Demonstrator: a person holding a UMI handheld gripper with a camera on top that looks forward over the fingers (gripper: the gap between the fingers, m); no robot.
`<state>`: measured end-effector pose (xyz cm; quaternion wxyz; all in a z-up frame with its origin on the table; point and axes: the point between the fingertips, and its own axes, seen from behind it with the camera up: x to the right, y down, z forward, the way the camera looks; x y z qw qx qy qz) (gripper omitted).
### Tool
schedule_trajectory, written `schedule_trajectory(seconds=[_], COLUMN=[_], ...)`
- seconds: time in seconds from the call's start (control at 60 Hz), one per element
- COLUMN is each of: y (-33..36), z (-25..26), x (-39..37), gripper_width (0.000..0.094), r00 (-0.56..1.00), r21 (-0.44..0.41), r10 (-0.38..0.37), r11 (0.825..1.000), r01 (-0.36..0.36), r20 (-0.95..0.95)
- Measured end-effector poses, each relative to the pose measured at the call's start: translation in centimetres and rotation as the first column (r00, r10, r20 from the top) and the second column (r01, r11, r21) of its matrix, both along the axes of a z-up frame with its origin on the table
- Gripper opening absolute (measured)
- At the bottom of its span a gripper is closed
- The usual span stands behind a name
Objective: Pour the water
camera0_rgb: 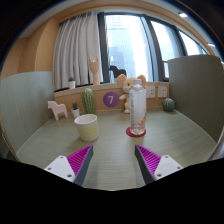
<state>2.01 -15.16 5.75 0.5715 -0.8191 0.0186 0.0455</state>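
A clear plastic water bottle [137, 104] with a white cap stands upright on a small red saucer [136, 130] on the table, beyond my fingers and a little right of them. A pale yellow cup [87, 127] stands to its left, also beyond the fingers. My gripper [113, 160] is open and empty, its two magenta pads spread wide over bare table, well short of both bottle and cup.
Along the back stand a pink toy animal [58, 109], a green cactus figure [89, 100], a purple disc with a number [110, 99], a wooden figure [126, 90] and a green ball [169, 104]. Grey partitions [195, 80] flank the table; curtains and a window lie behind.
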Motion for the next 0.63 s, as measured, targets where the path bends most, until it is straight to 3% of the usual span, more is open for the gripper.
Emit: schedule_trajectory(seconds=[0.183, 0.633], y=[-3.4, -7.2], z=[3.6, 8.7], x=[-3.0, -3.7], gripper_width=[0.0856, 0.0867], r00=[0.998, 0.998], r21=[0.047, 0.136], r10=[0.042, 0.028], r11=[0.998, 0.99], r01=[-0.044, -0.036], r20=[0.037, 0.062])
